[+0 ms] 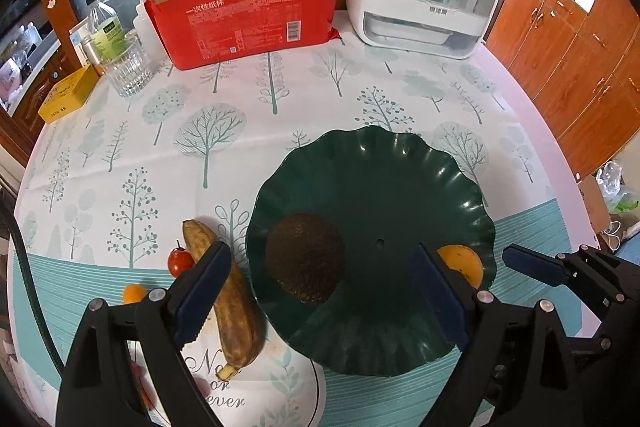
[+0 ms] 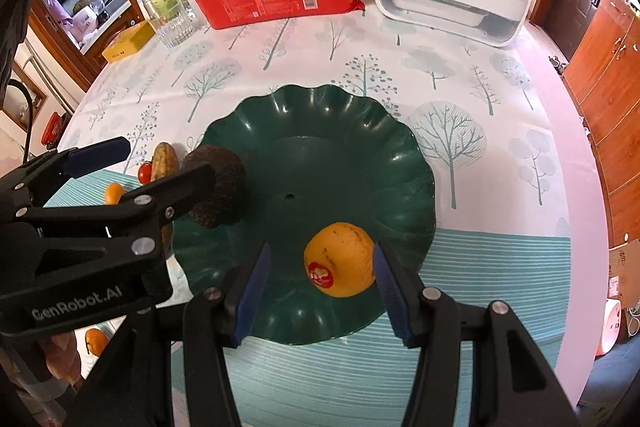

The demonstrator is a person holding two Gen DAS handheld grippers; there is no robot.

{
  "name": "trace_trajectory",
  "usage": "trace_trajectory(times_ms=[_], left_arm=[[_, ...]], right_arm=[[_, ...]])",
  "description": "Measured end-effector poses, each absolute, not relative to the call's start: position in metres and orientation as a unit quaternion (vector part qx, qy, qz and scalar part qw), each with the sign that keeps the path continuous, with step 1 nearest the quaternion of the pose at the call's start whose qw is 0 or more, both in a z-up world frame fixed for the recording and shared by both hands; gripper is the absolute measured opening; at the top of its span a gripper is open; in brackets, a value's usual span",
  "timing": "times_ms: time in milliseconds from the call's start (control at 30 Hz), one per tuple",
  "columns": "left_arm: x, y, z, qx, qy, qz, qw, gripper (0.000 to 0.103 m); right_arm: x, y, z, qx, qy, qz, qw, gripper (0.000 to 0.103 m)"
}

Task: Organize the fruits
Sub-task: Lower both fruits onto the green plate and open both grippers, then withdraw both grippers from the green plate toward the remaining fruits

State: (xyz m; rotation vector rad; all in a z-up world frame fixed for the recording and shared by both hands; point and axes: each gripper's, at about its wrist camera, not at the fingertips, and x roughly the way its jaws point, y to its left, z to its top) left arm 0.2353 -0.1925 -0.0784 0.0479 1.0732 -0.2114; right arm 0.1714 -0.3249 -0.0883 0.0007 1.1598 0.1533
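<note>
R gripper (image 2: 320, 291) astride orange (image 2: 340, 259)

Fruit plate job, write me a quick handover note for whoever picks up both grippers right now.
Left gripper: jaws open, nothing held, above the avocado.
Right gripper: jaws open, empty, straddling the orange without touching it.
Done: the avocado and orange lie in the green plate.
Left: the banana, cherry tomato and small orange fruit lie on the tablecloth, on the left of the plate in the left wrist view. Another orange fruit shows low in the right wrist view; its spot is unclear.
</note>
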Motion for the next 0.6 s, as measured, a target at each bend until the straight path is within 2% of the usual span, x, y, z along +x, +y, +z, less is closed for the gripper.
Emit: trace_trajectory(times_ms=[600], left_arm=[[0.199, -0.149, -0.059, 0.036, 0.498, -0.126, 0.857, 0.091]], right_arm=[[0.141, -0.301, -0.074, 0.032, 0.538, 0.039, 0.841, 0.054]])
